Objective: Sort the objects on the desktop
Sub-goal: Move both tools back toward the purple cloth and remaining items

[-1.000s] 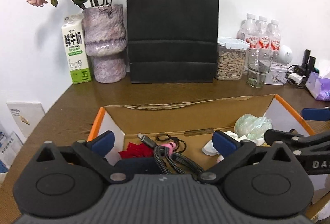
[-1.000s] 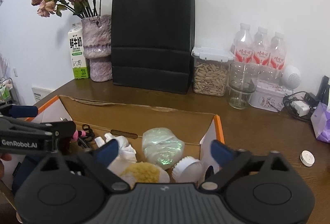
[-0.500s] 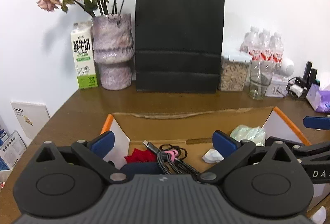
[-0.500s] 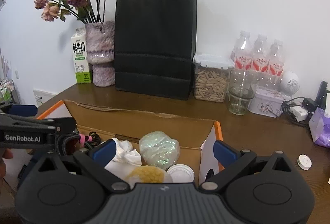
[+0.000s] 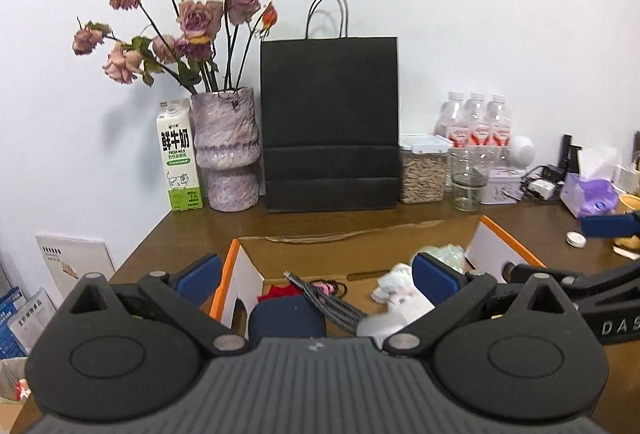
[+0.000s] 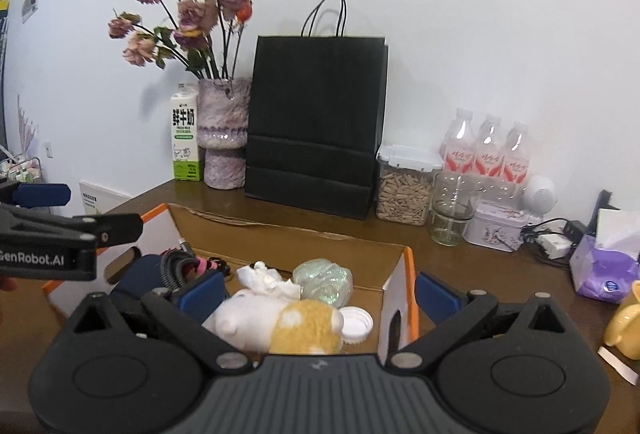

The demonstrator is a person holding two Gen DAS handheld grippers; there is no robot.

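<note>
Cardboard box (image 6: 288,234), open-topped, on the desk (image 6: 500,274): stiff walls, light, best taken by a rim. Inside it, largest first: plush toy (image 6: 280,322), white and yellow, soft, light, squeezable anywhere along the body; braided cable bundle (image 5: 328,304), floppy, likely to trail, grip at the gathered middle; crumpled tissue (image 6: 266,278), near weightless, pinch loosely; white cap (image 6: 356,324), hard, smooth, probably slippery, take across its rim. Left gripper (image 5: 316,276) and right gripper (image 6: 316,292) hover over the box, fingers spread apart, holding nothing.
</note>
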